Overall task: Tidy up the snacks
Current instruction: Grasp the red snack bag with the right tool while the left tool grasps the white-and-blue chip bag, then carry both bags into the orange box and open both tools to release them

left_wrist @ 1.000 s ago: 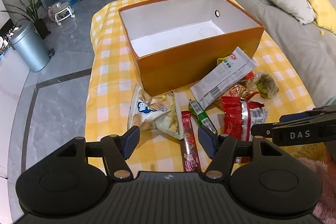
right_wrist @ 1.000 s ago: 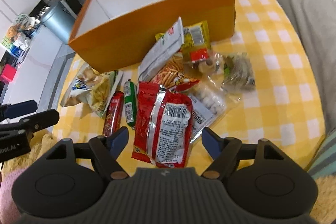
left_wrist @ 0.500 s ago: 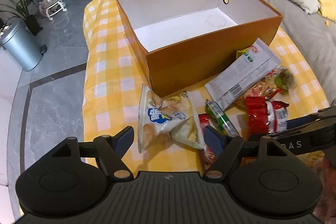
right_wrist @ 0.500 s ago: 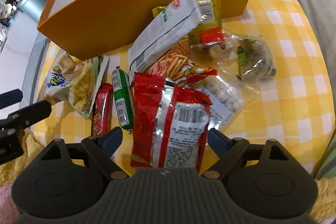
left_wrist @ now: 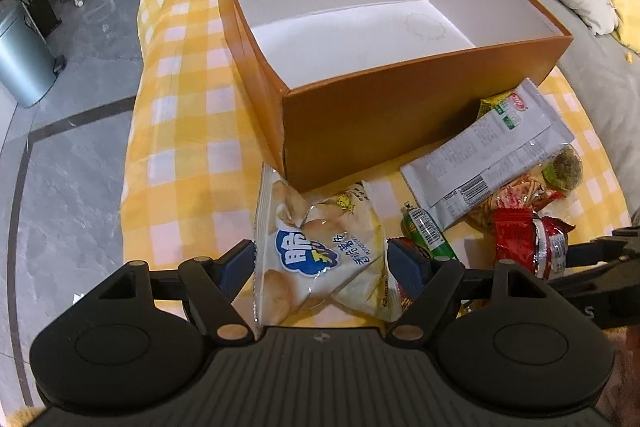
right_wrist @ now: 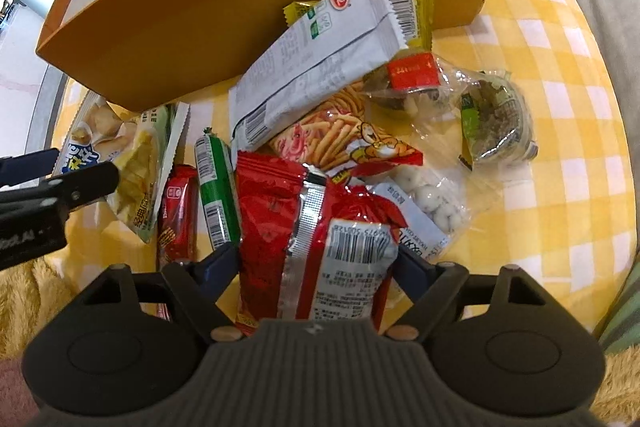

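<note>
Surface [left_wrist: 188, 131]: yellow-and-white checked cloth is carrying an open orange cardboard box with white inside [left_wrist: 360, 115], nothing lying in it.
Snack pile: lying just in front of the box's near wall; a long silver-white wrapper [right_wrist: 316, 47] is leaning against that wall.
Left hand-held gripper [left_wrist: 322, 265]: jaws are standing spread, straddling the pale yellow crisp bag with the blue logo [left_wrist: 316, 251]; whether the pads are pressing on it, cannot tell.
Right hand-held gripper [right_wrist: 316, 267]: jaws, having just been closing, are flanking the crinkled red foil snack bag [right_wrist: 304, 227]; pads at its edges, grip not confirmed.
Beside the red bag: green sausage stick [right_wrist: 214, 183] and slim red bar [right_wrist: 176, 215] are lying side by side.
</note>
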